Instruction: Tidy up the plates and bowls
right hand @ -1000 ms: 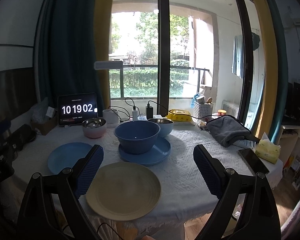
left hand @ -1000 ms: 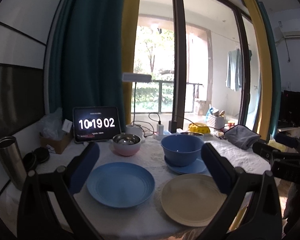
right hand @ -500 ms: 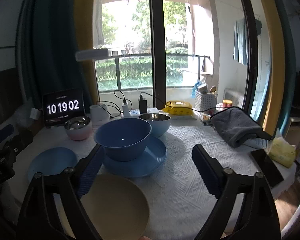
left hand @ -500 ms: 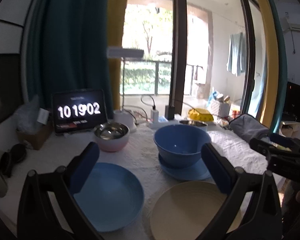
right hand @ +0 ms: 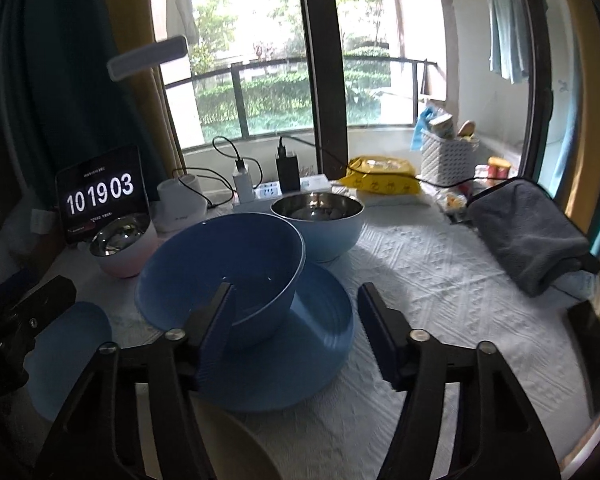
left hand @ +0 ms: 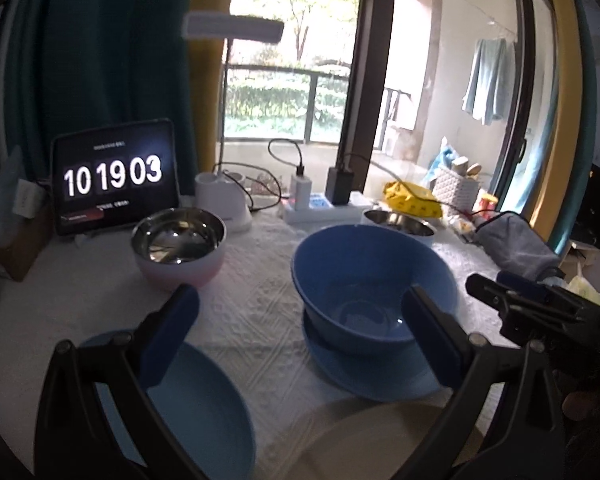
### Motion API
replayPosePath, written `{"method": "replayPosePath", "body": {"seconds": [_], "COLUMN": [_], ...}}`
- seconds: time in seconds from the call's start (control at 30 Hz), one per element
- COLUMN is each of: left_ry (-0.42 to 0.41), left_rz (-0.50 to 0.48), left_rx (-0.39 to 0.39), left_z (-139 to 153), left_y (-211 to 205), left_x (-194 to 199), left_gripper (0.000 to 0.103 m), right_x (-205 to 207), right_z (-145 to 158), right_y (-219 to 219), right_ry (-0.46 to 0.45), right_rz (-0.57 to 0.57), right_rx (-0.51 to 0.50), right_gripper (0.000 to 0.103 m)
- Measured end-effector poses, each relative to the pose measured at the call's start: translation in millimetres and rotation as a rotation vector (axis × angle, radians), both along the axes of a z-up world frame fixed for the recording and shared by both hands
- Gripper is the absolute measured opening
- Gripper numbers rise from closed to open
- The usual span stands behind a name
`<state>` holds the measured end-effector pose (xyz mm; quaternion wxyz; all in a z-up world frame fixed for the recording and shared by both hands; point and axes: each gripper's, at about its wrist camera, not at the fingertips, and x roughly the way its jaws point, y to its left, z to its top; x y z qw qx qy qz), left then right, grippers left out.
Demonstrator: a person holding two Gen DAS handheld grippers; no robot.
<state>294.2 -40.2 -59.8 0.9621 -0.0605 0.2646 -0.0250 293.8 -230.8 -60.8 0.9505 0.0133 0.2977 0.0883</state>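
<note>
Straddling blue bowl (right hand: 224,272) rim, R fingers (right hand: 216,332)

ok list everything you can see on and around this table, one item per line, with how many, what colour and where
big bowl: 1, dark blue, on the blue plate
blue plate: 1, under the big bowl
second blue plate: 1, near left
cream plate: 1, nearest edge
steel-lined bowl: 1, pink outside, by the tablet
steel-lined bowl: 1, pale blue outside, behind the big bowl
tablet: 1, black, clock showing, back left
lamp: 1, white, back centre
power strip: 1, white, chargers plugged in
yellow packet: 1, back right
basket: 1, white, back right
folded towel: 1, grey, right
tablecloth: 1, white
left gripper: open, empty
right gripper: jaws just been closing, astride the big bowl's near rim, not pressing
</note>
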Motion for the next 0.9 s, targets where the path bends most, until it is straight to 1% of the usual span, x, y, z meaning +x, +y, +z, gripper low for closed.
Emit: {"method": "replayPosePath", "body": {"seconds": [0.07,0.1,0.13,0.2,0.27,0.3,0.33,0.4,0.43,0.5,0.53,0.6,0.73,0.9], "left_ry": [0.027,0.045,0.065,0.115,0.158,0.176,0.192,0.232,0.248,0.271,0.280,0.281,0.269,0.234], "left_rz": [-0.004,-0.003,-0.005,-0.007,-0.018,-0.023,-0.026,-0.038,-0.045,-0.048,-0.054,-0.057,-0.074,-0.121], "left_rx": [0.002,0.008,0.008,-0.001,-0.010,-0.011,-0.019,-0.030,-0.036,-0.039,-0.036,-0.001,-0.003,0.022], "left_z": [-7,-10,-16,-26,-34,-38,-41,-49,-53,-59,-61,-61,-51,-27], "left_y": [-2,-2,-2,-1,-2,-2,-2,-4,-5,-9,-12,-23,-33,-60], "left_x": [16,23,31,44,55,59,62,71,74,79,80,79,72,58], "left_gripper": [0.099,0.093,0.090,0.084,0.080,0.075,0.073,0.062,0.059,0.043,0.041,0.039,0.039,0.039], "right_x": [14,20,25,36,44,48,51,56,58,60,62,64,60,49], "right_z": [-5,-7,-9,-15,-21,-23,-25,-29,-31,-32,-32,-31,-19,-2], "right_y": [1,2,3,4,3,2,2,4,5,6,7,8,4,-16], "right_ry": [0.021,0.030,0.039,0.060,0.086,0.093,0.100,0.114,0.122,0.124,0.126,0.133,0.099,0.071], "right_rz": [0.009,0.014,0.018,0.020,0.022,0.023,0.023,0.031,0.040,0.044,0.046,0.052,0.042,0.020], "right_rx": [0.017,0.024,0.031,0.047,0.075,0.083,0.091,0.105,0.115,0.122,0.124,0.129,0.112,0.080], "right_gripper": [0.052,0.050,0.049,0.042,0.038,0.035,0.033,0.026,0.026,0.023,0.022,0.017,0.016,0.016]}}
